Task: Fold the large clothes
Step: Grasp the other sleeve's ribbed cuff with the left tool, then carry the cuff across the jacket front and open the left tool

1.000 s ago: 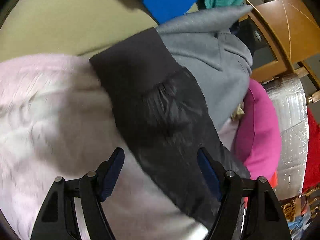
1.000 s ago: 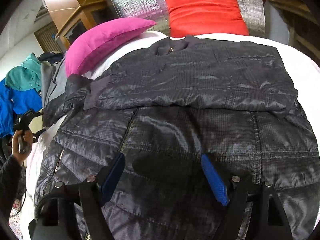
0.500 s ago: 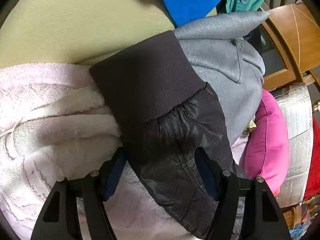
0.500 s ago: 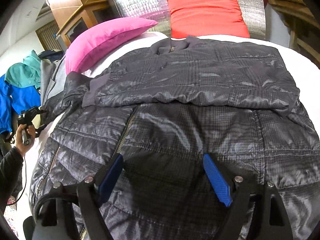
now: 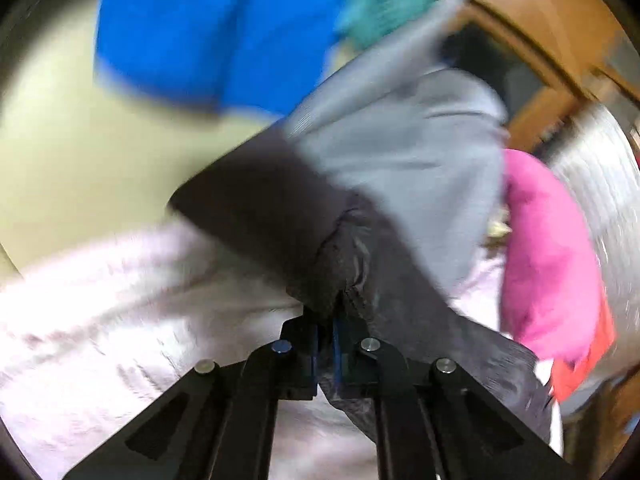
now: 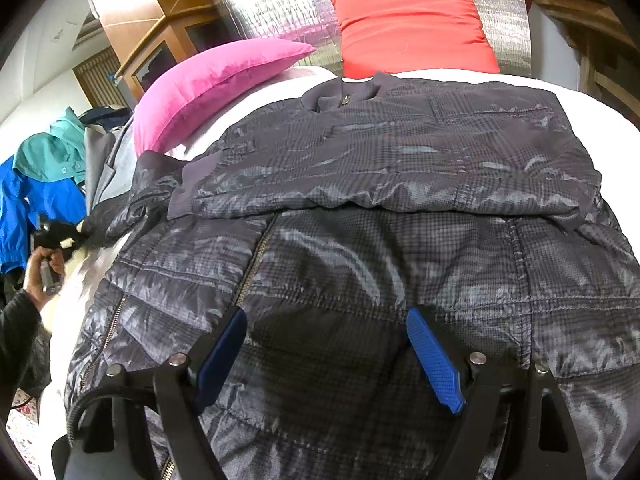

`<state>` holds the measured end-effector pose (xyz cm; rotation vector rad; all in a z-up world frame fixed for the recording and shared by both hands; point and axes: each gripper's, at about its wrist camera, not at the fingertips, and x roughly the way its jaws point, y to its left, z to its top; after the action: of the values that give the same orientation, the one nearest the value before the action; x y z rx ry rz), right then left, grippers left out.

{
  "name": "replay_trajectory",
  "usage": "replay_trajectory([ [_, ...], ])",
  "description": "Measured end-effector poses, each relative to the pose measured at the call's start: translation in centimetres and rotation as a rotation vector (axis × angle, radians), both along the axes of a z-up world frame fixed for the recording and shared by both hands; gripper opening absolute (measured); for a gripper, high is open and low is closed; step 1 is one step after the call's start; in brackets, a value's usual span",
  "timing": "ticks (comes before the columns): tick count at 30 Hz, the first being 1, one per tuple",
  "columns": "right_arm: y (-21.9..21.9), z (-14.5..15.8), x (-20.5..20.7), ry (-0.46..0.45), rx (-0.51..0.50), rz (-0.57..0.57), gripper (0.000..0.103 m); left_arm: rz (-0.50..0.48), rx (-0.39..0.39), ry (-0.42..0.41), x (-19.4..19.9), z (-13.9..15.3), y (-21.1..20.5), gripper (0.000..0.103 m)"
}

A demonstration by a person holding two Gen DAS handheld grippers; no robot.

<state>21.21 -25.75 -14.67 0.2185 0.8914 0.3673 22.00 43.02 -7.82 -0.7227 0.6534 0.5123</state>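
Note:
A dark checked padded jacket (image 6: pixel 380 208) lies spread on the white bed, one sleeve folded across its chest. Its other sleeve (image 5: pixel 320 248), with a dark ribbed cuff, hangs off the bed's left side. My left gripper (image 5: pixel 326 320) is shut on that sleeve just behind the cuff and holds it lifted; the view is blurred. In the right wrist view the left gripper (image 6: pixel 64 236) shows at the far left with a hand under it. My right gripper (image 6: pixel 324 344) hovers open over the jacket's lower front, its blue pads (image 6: pixel 432 364) wide apart with nothing between them.
A pink pillow (image 6: pixel 216 80) and a red pillow (image 6: pixel 408 24) lean at the bed's head against silver padding (image 6: pixel 268 0). Grey (image 5: pixel 400 140), blue (image 5: pixel 216 32) and teal garments hang left of the bed. A wooden cabinet (image 6: pixel 132 28) stands behind.
My left gripper has closed on the sleeve near the cuff and lifted it, rolling a little. The right gripper has stayed where it was, open.

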Motion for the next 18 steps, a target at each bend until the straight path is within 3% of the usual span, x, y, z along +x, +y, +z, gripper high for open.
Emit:
replay_trajectory([
  [5,-0.4,0.5,-0.1,0.005,0.044,-0.004,0.085,-0.14,0.264,-0.105,0.7,10.4,-8.3,0.005],
  [9,-1.9,2.4,-1.5,-0.046,0.121,-0.002,0.085,-0.295,0.381,-0.187,0.4,15.4,-17.5,0.005],
  [13,-4.6,4.3,-3.1,-0.107,0.194,-0.035,0.085,-0.478,0.466,-0.232,1.1,18.1,-28.0,0.005],
  [18,-9.5,5.7,-4.7,-0.197,0.288,-0.136,0.085,-0.707,0.498,-0.225,2.9,17.3,-40.8,0.005],
])
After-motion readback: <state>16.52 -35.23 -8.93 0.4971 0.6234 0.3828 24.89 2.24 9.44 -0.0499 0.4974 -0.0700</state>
